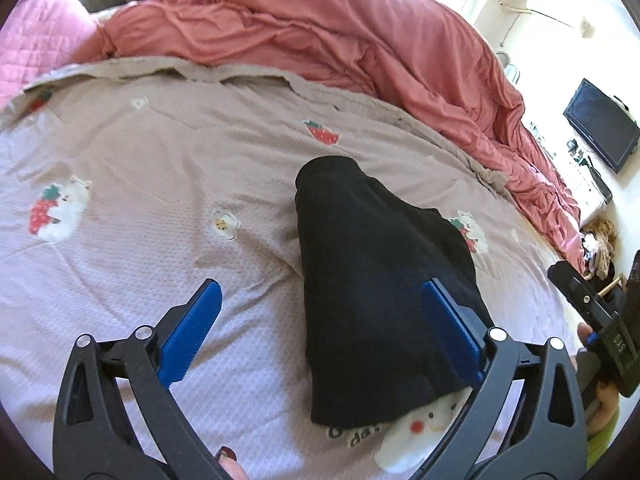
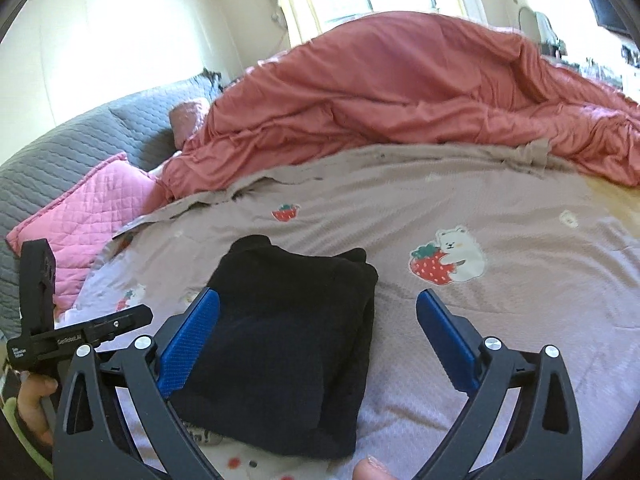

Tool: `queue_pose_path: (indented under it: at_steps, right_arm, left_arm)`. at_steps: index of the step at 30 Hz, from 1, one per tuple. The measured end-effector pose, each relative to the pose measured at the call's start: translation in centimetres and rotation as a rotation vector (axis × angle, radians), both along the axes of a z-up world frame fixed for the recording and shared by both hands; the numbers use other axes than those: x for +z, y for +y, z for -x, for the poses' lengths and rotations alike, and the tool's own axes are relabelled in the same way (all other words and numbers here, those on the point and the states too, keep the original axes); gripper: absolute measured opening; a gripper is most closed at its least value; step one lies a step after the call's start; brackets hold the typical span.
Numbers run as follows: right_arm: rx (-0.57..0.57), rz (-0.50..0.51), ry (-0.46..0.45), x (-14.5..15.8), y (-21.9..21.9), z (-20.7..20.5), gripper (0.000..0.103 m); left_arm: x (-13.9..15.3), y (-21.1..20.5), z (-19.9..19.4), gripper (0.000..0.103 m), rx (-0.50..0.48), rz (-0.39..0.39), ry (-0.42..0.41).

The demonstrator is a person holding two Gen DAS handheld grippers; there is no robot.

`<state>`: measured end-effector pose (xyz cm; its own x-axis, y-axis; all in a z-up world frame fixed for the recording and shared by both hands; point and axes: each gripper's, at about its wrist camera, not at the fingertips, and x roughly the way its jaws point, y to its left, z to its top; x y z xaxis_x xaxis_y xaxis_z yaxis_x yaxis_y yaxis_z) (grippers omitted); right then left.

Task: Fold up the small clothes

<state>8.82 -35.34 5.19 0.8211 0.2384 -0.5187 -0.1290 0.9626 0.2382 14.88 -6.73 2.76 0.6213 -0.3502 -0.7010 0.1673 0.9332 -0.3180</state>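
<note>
A small black garment (image 1: 376, 280) lies folded into a compact bundle on the bedspread; it also shows in the right wrist view (image 2: 288, 340). My left gripper (image 1: 320, 304) is open, its blue fingers spread, the right finger (image 1: 448, 320) over the garment's right side and the left finger over bare bedspread. My right gripper (image 2: 318, 316) is open too, its left finger (image 2: 192, 336) over the garment's left edge and its right finger (image 2: 444, 332) over bare bedspread. Neither gripper holds anything.
The pale pink bedspread (image 1: 140, 184) with strawberry and bear prints covers the bed. A bunched salmon duvet (image 1: 320, 40) lies along the far side. A pink quilted pillow (image 2: 92, 208) sits at the left. A dark monitor (image 1: 600, 124) stands at the right.
</note>
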Motion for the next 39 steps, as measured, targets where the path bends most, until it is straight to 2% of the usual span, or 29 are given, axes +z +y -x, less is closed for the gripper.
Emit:
queue_pose_path:
  at_steps: [4, 7, 16, 24, 39]
  right_arm:
    - [-0.013, 0.057, -0.012, -0.5, 0.9, 3.1, 0.098]
    - [-0.033, 0.076, 0.004, -1.5, 1.1, 4.7, 0.098]
    - [-0.052, 0.095, 0.115, -5.3, 2.2, 8.0, 0.098]
    - [-0.061, 0.102, 0.13, -5.6, 2.4, 8.2, 0.098]
    - [-0.071, 0.11, 0.127, -5.3, 1.9, 8.6, 0.098]
  left_arm:
    - [0.1, 0.2, 2.8, 0.093, 0.005, -0.042, -0.039]
    - [-0.6, 0.7, 4.5, 0.093, 0.012, -0.046, -0.031]
    - [-3.0, 1.9, 8.3, 0.093, 0.027, -0.078, 0.002]
    - [-4.3, 2.2, 9.3, 0.093, 0.038, -0.098, 0.031]
    - [-3.9, 2.0, 10.0, 0.093, 0.058, -0.133, 0.025]
